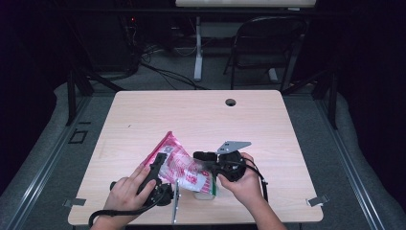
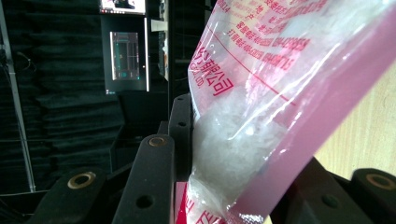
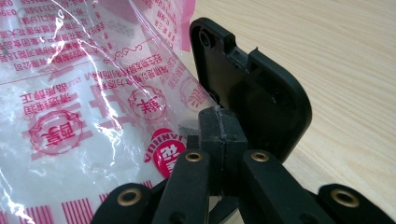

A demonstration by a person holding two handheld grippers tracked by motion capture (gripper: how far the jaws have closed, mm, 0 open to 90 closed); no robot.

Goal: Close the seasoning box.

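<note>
Dark room, pale wood counter: my left hand-held gripper clamps the pink-edged plastic bag's side, right hand-held gripper pinched tight on its film, so I'd pull apart slowly to avoid tearing.

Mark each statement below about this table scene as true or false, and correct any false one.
1. The left claw grips a pink and clear plastic bag. True.
2. The bag is empty. False: it holds a white, lumpy filling, seen in the left gripper view.
3. The right claw is shut on the bag's edge. True.
4. The bag's print is blue. False: it is red and pink.
5. The table has a round hole near its far edge. True.
6. A folding chair stands on the table. False: it stands on the floor behind it.
</note>
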